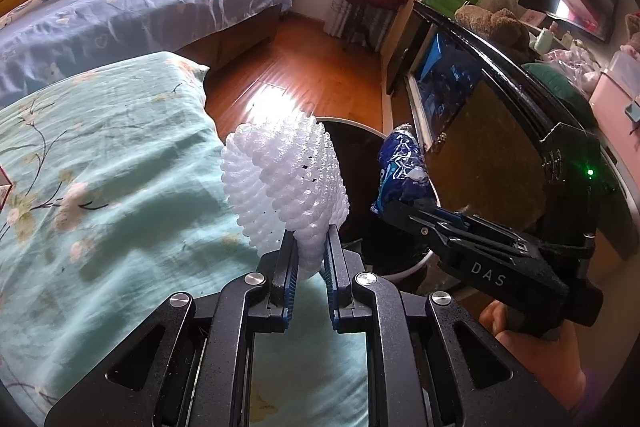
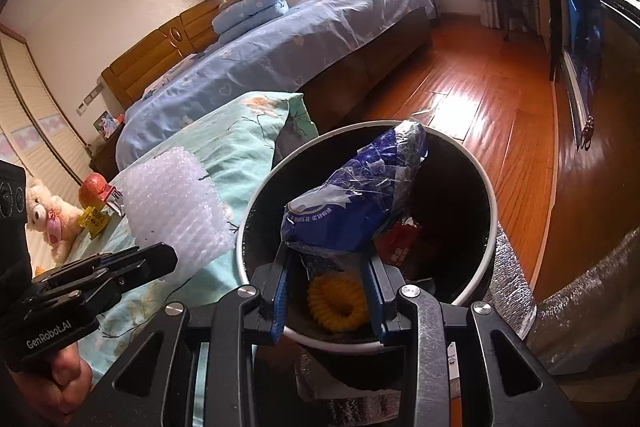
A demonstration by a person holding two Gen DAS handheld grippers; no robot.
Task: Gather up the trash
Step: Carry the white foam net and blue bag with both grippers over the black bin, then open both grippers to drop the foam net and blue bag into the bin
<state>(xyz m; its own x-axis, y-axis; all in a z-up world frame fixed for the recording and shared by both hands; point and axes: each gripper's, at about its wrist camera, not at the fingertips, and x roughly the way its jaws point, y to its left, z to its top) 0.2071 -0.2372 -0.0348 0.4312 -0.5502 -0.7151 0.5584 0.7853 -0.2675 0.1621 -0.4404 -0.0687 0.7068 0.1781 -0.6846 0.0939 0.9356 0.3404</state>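
Left wrist view: teal floral bedspread (image 1: 100, 167) at 9 o'clock. Left gripper (image 1: 311, 247) clamped on white foam fruit net (image 1: 284, 179), net upright over bed edge, just beside round trash bin (image 1: 360, 147). At 3 o'clock, right gripper (image 1: 394, 207) clamped on crumpled blue plastic wrapper (image 1: 402, 167), above bin.

Right wrist view: teddy bear (image 2: 48, 215) and apple (image 2: 93, 189) at 9 o'clock on bed. Bin interior holds yellow foam ring (image 2: 338, 303) and red packet (image 2: 400, 241).
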